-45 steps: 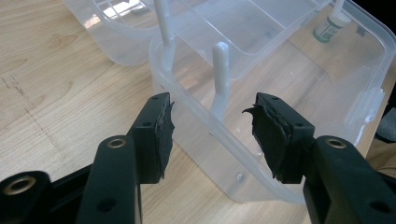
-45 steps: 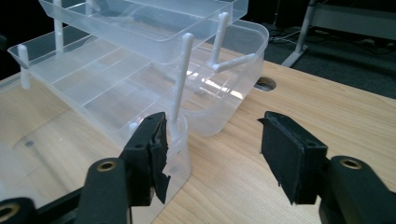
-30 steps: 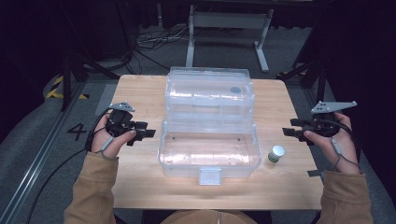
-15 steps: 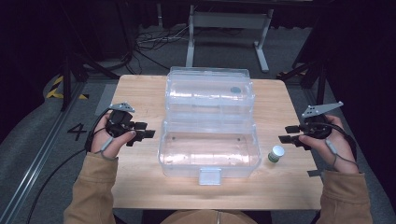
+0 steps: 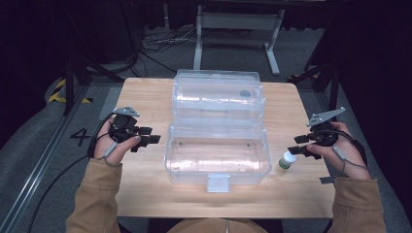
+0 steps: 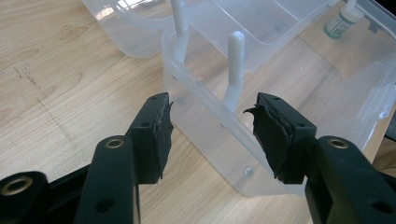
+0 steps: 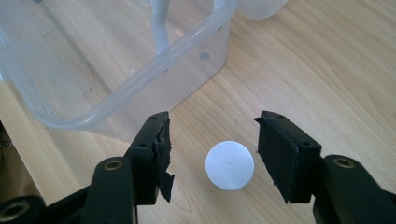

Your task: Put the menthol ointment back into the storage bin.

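Hovering over the table, the right gripper points toward nine o'clock, jaws spread wide and having just opened a little, gripping nothing as they flank a small bottle without touching. That white-capped bottle stands upright just beside the clear box, at its four o'clock. Opposite, the left gripper aims at three o'clock, jaws wide and empty near the box wall.

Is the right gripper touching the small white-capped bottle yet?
Apart. In the right gripper view, the white-capped bottle sits between the open right gripper, bare wood showing on both sides of its cap.
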Demonstrator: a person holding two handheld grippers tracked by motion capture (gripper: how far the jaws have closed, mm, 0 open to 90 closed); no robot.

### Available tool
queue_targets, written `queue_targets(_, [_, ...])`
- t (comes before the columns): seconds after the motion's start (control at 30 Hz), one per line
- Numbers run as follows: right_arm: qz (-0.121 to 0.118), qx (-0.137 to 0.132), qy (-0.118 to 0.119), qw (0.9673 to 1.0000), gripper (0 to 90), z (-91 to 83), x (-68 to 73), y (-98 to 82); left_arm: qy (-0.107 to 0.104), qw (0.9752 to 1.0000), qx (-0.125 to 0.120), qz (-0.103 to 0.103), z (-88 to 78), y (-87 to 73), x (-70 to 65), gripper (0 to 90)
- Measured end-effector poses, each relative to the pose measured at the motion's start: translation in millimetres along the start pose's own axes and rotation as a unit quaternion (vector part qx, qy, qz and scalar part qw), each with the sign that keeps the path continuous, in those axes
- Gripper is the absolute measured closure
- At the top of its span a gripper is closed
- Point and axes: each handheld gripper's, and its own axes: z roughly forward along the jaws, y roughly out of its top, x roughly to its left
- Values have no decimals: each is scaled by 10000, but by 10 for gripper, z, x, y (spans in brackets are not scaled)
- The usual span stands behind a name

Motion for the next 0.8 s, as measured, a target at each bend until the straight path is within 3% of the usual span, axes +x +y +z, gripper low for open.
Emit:
queue_targets(0.37, [-8,444,-6,9990,431,168,-36,-3,17,10000,12,5,3,-2,2,472])
queue_targets(0.8, [32,790,-13,9969,424,340,-95,-29,20,10000,29,-6,9,-4,2,472])
